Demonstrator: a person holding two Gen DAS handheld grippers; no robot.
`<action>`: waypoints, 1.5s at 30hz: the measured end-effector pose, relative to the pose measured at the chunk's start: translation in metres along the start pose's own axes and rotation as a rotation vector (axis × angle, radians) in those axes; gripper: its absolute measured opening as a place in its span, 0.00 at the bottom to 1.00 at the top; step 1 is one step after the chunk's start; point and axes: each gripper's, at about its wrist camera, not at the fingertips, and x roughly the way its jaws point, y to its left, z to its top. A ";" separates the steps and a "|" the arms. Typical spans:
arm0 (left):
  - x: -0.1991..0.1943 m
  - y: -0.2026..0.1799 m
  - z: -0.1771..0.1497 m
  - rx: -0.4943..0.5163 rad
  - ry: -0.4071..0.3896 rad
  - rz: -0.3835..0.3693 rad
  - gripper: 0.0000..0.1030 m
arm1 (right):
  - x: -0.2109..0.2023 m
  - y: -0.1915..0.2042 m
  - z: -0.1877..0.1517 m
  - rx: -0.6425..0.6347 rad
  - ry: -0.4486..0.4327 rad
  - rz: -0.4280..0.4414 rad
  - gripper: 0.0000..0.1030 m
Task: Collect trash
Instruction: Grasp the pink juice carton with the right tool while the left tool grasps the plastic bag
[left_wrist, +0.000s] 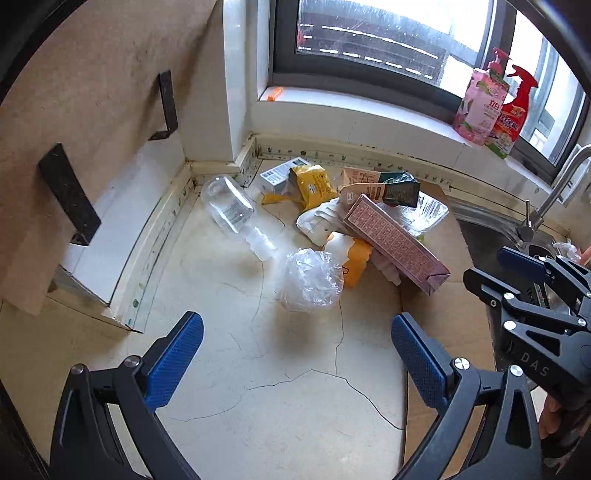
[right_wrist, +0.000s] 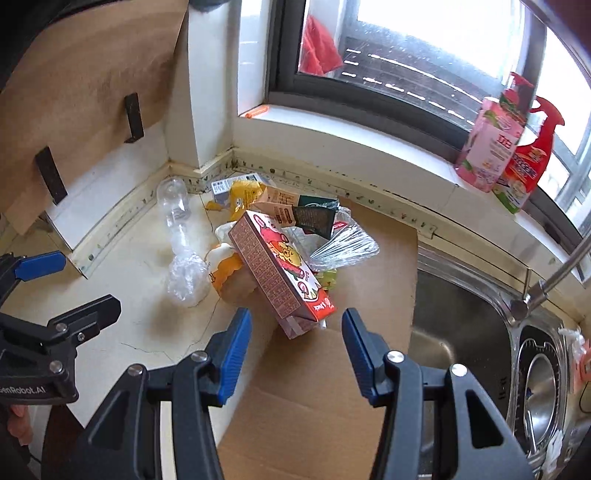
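A heap of trash lies in the counter's back corner: a pink carton (left_wrist: 395, 243) (right_wrist: 280, 273), a crumpled clear plastic bag (left_wrist: 310, 280) (right_wrist: 186, 277), a clear bottle (left_wrist: 236, 214) (right_wrist: 175, 214), a yellow packet (left_wrist: 314, 182) (right_wrist: 245, 194), a clear plastic tray (left_wrist: 424, 214) (right_wrist: 343, 247) and a dark green wrapper (left_wrist: 400, 190) (right_wrist: 316, 218). My left gripper (left_wrist: 295, 332) is open and empty, just short of the plastic bag. My right gripper (right_wrist: 295, 328) is open and empty, its jaws either side of the pink carton's near end, apart from it.
A flat sheet of cardboard (right_wrist: 332, 387) (left_wrist: 436, 306) lies under part of the heap. A steel sink (right_wrist: 480, 332) with a tap (left_wrist: 554, 192) is to the right. A pink soap bottle (left_wrist: 480, 103) and a red spray bottle (right_wrist: 532, 162) stand on the windowsill. Wall on the left.
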 end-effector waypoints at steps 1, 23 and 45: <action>0.009 -0.001 0.002 -0.007 0.013 -0.004 0.98 | 0.010 0.001 0.002 -0.016 0.010 0.001 0.50; 0.136 -0.002 0.029 -0.165 0.197 0.002 0.60 | 0.100 0.024 0.002 -0.308 0.020 -0.045 0.52; 0.027 0.002 -0.029 -0.209 0.096 0.018 0.24 | 0.053 0.016 -0.011 -0.155 -0.010 0.215 0.41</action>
